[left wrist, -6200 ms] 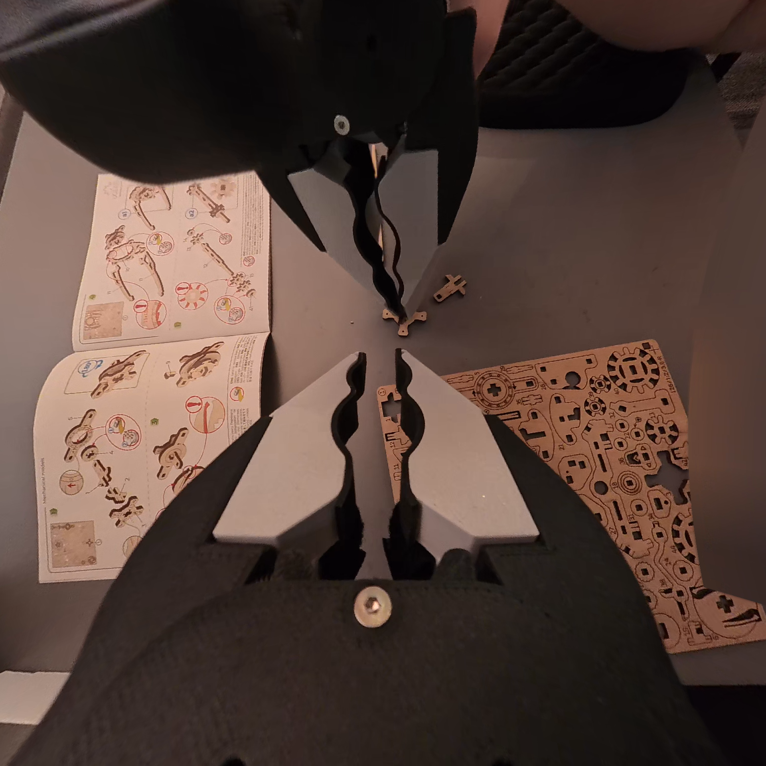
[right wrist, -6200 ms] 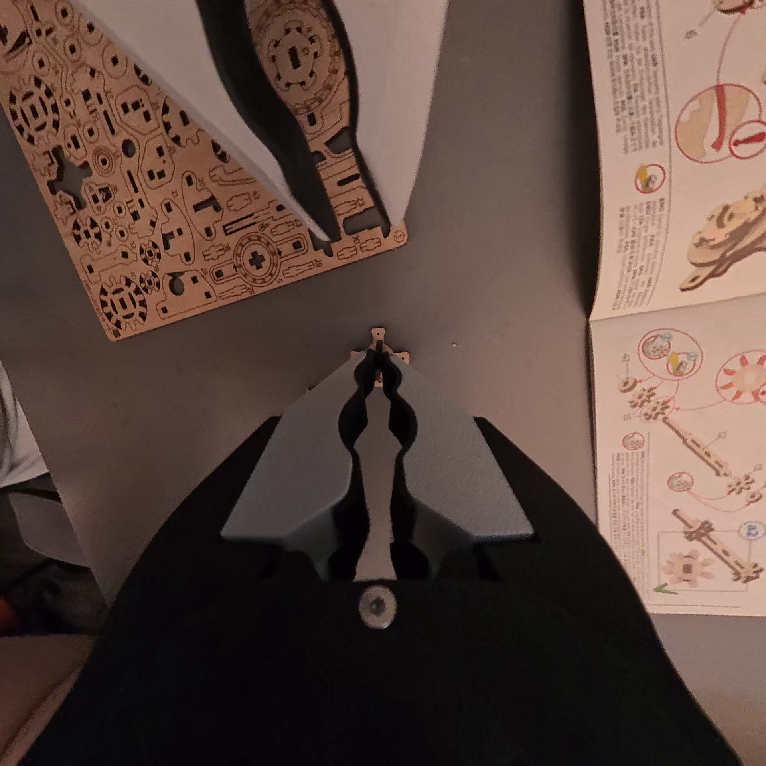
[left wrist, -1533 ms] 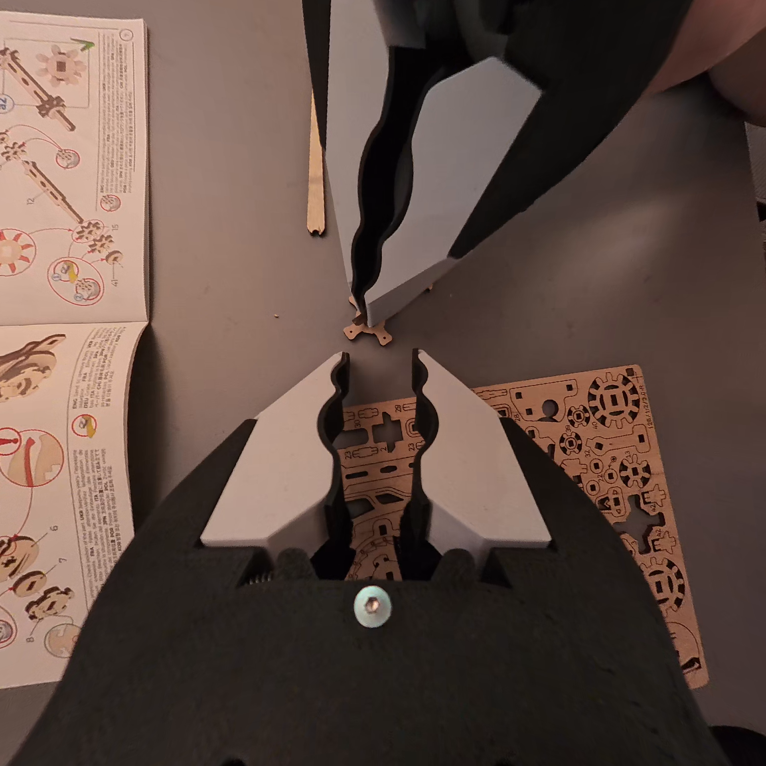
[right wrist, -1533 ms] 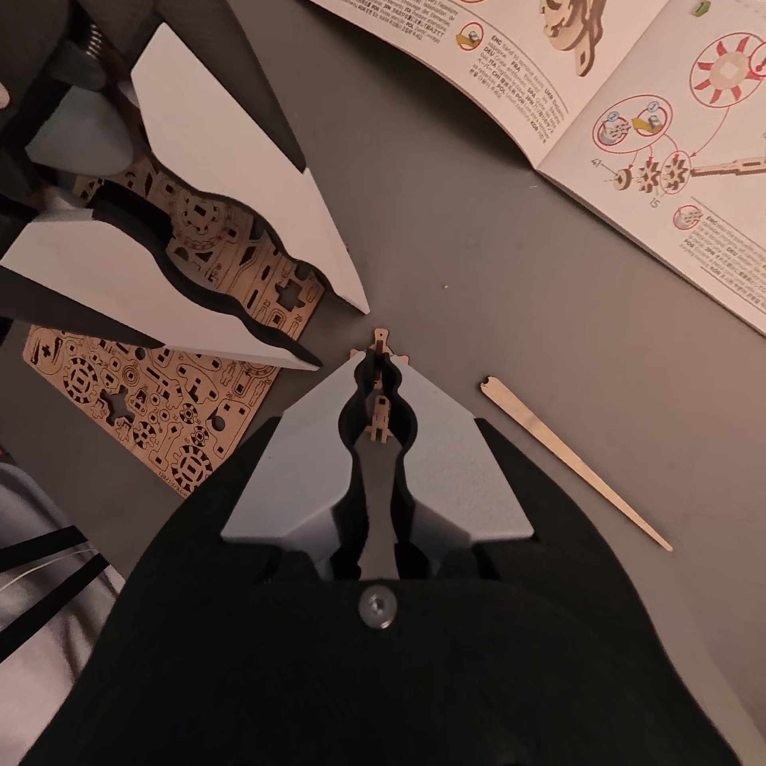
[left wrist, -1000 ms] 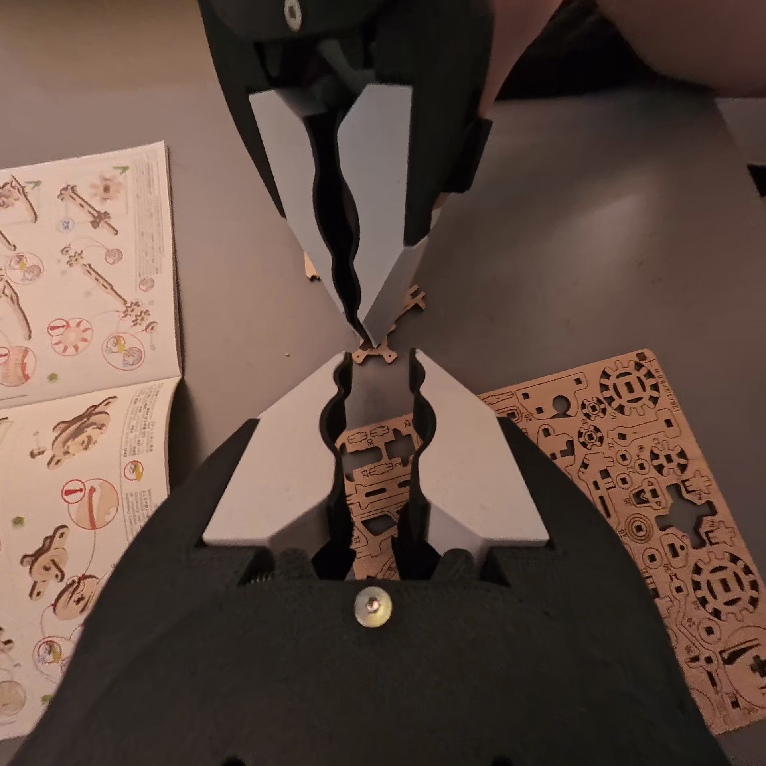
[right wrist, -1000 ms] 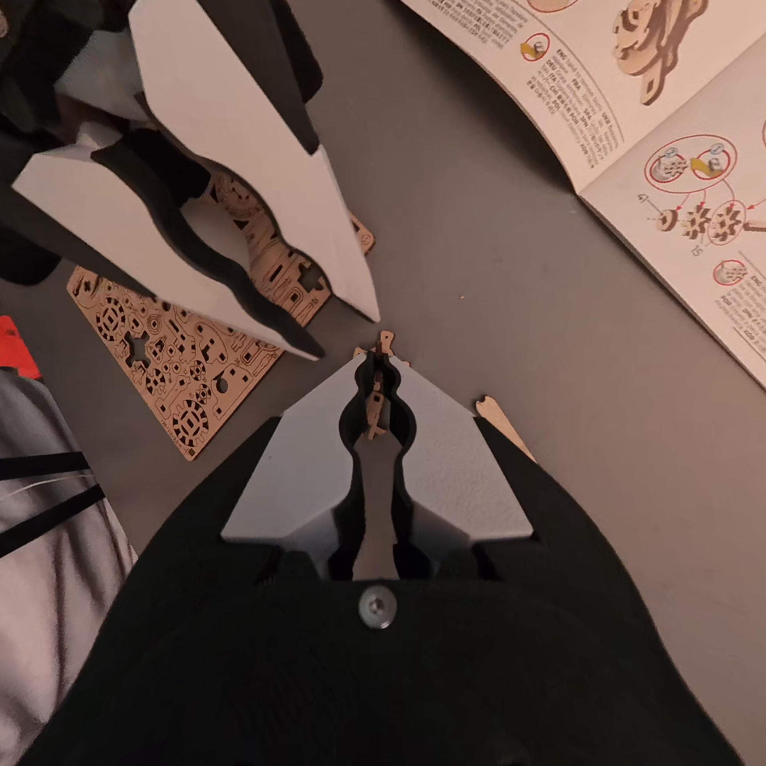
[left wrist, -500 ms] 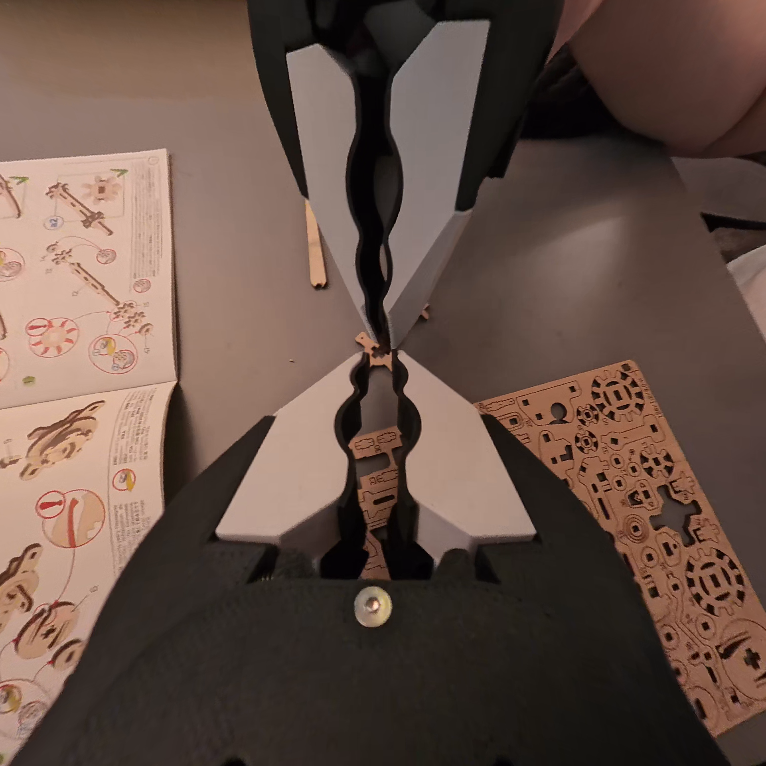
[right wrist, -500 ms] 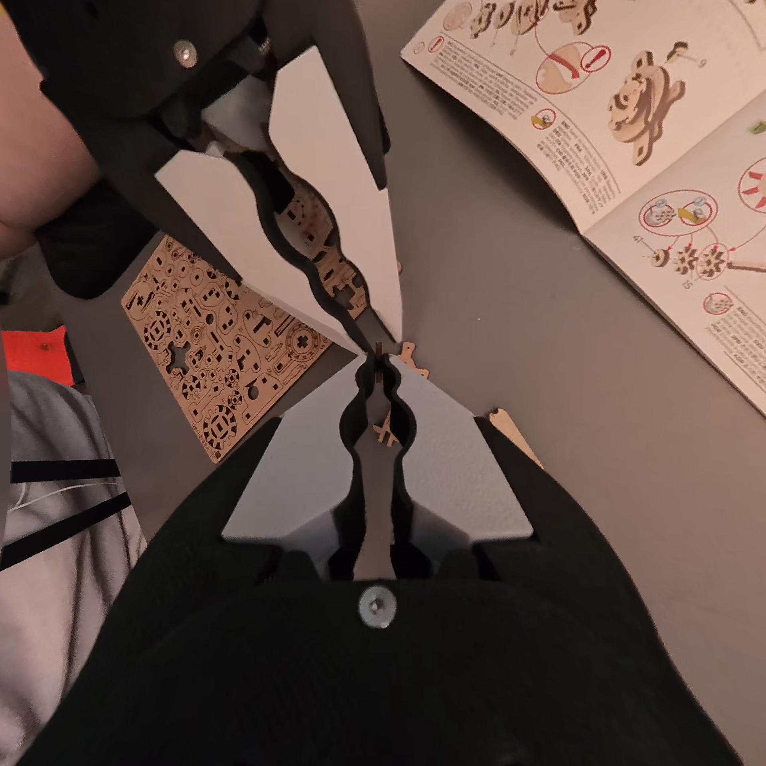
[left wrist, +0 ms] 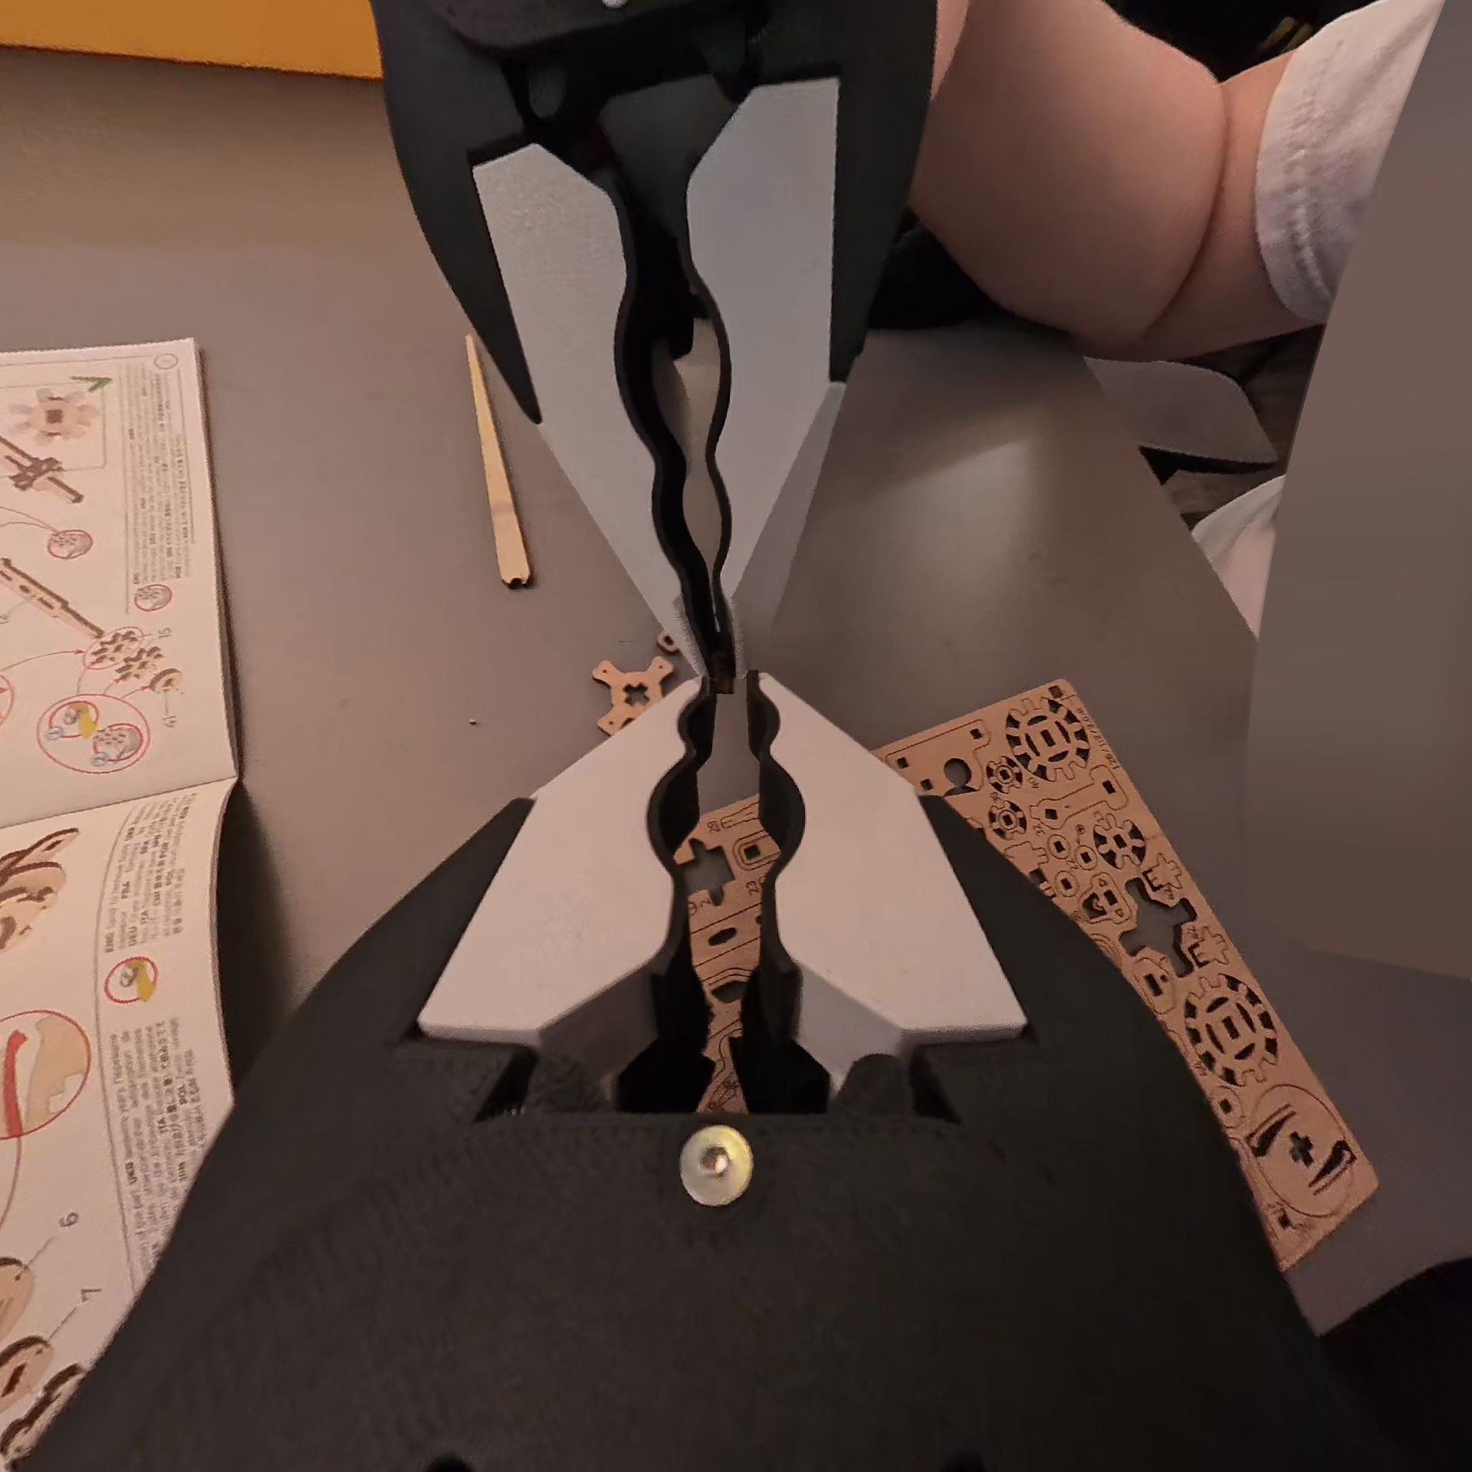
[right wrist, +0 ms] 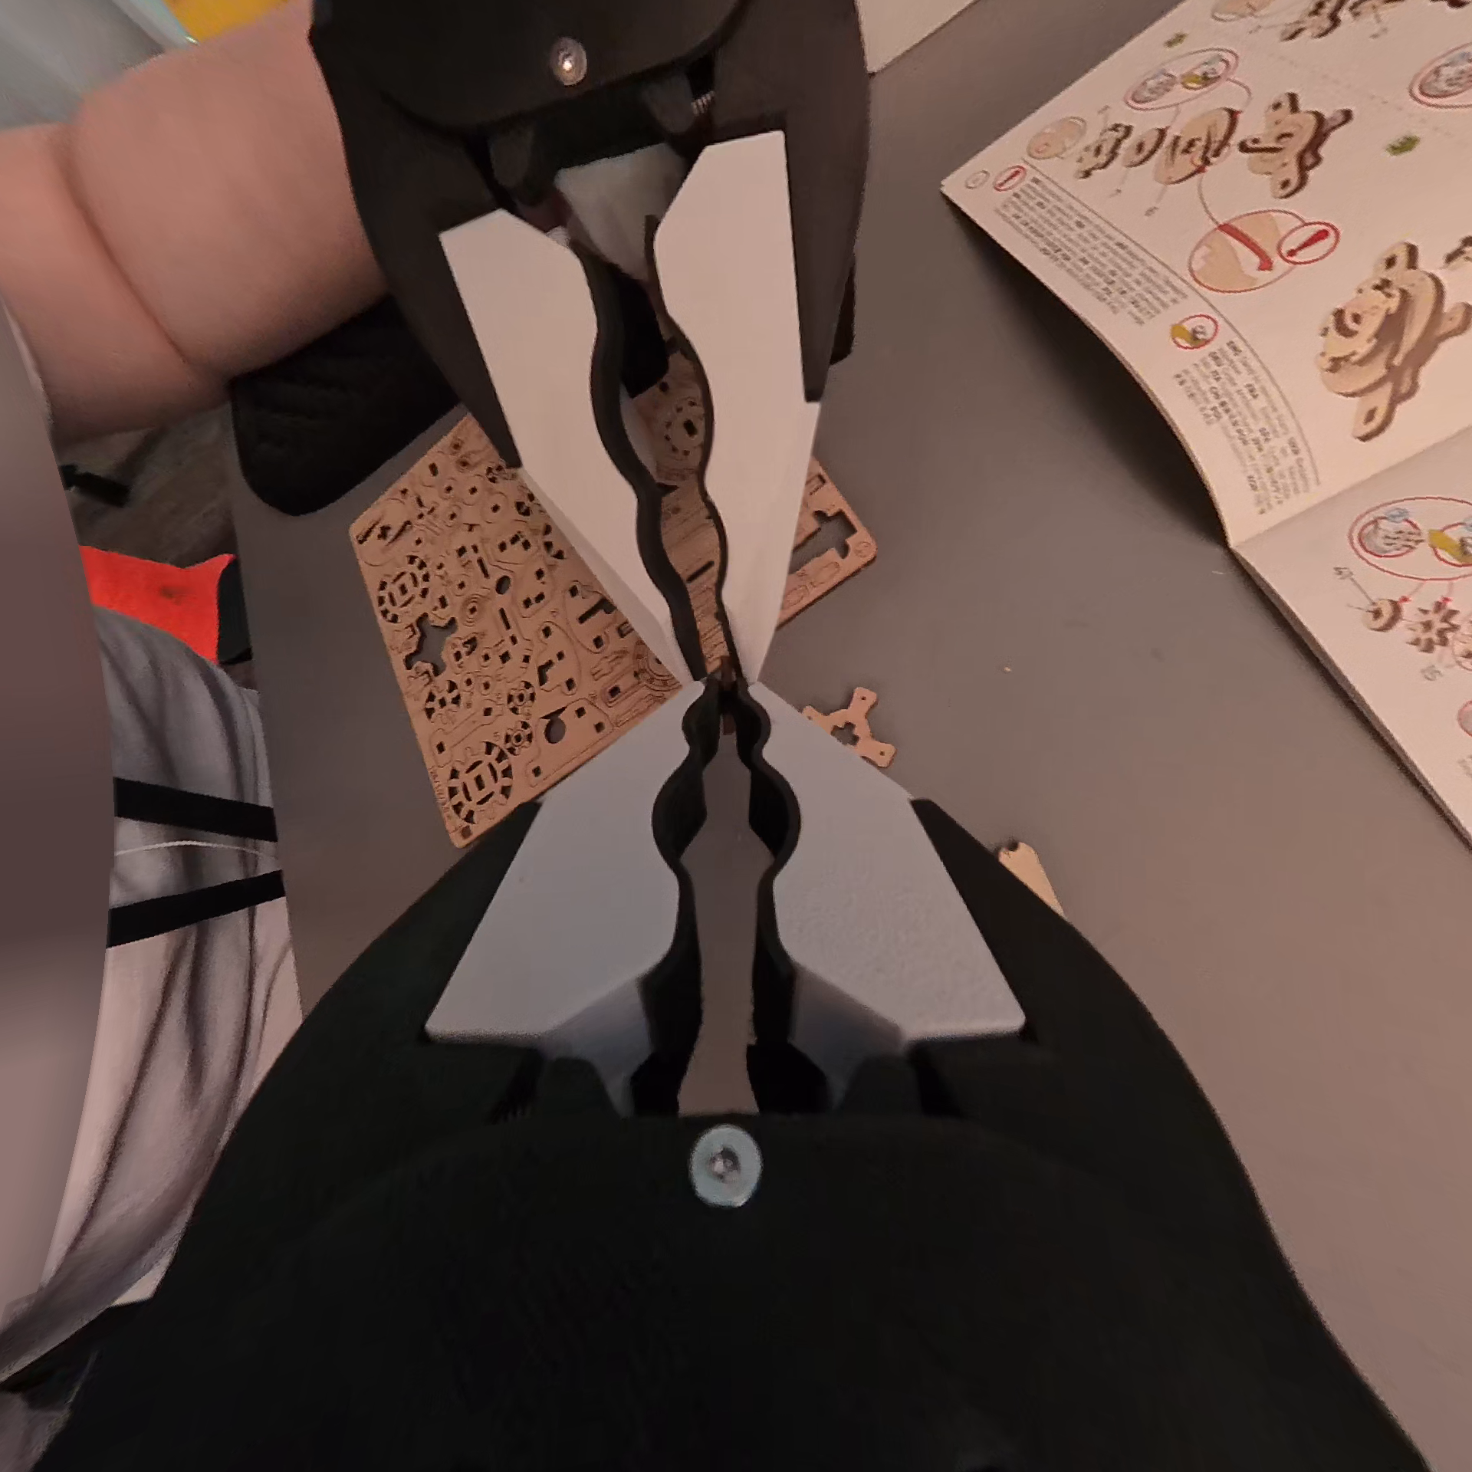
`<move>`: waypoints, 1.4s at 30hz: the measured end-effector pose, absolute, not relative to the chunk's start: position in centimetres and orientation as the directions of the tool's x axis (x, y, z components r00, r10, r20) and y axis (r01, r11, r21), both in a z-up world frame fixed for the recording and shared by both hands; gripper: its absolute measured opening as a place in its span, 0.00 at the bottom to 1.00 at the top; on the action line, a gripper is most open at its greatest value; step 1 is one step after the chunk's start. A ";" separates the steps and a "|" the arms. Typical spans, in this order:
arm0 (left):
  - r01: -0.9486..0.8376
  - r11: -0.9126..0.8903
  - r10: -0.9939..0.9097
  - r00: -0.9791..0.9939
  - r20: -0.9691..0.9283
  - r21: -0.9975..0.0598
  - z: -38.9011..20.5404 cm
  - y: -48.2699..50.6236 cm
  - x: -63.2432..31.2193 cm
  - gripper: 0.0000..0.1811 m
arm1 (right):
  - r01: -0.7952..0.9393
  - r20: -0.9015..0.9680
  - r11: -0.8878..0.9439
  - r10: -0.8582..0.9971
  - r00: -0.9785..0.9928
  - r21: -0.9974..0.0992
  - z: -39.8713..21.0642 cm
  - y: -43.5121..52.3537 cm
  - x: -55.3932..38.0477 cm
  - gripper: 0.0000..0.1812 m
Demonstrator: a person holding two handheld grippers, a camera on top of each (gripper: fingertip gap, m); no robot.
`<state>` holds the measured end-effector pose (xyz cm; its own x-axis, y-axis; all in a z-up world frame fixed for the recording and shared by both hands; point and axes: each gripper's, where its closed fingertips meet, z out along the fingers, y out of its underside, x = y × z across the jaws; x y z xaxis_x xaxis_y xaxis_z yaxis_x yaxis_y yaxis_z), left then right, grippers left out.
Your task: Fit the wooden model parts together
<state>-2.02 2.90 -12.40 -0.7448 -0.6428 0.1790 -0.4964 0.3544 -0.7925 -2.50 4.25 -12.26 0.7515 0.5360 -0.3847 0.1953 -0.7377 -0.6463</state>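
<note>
Right gripper (right wrist: pixel 723 701) and left gripper (left wrist: pixel 723 687) meet tip-to-tip over grey table (left wrist: pixel 334 446).

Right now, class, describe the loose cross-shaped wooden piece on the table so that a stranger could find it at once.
Start at the grey table, between the open instruction booklet and the punched wooden parts sheet. Just beside where the two gripper tips meet lies the cross-shaped piece, flat and alone. Unlike the long wooden stick nearby, it is small, with four stubby arms and a central cutout.

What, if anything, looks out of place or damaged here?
Nothing stands out. The cross-shaped wooden piece, thin wooden stick, parts sheet and open booklet lie flat on the table; no breakage shows.
</note>
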 end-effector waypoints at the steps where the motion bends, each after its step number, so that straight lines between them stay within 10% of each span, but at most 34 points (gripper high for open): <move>1: -0.494 0.349 -0.635 -0.750 0.187 -0.796 -12.2 2.8 -2.2 0.03 | 0.190 -0.396 -0.734 0.544 0.740 -0.652 -12.1 4.2 -2.6 0.01; 34: -0.506 0.302 -0.613 -0.752 0.241 -0.808 -11.4 2.5 -2.6 0.00 | 0.203 -0.381 -0.670 0.615 0.690 -0.714 -11.0 3.7 -2.8 0.01; 42: -0.532 0.368 -0.708 -0.692 0.141 -0.762 -13.3 4.6 -1.5 0.15 | 0.025 -0.465 -0.778 0.400 0.790 -0.628 -11.7 4.8 -0.1 0.00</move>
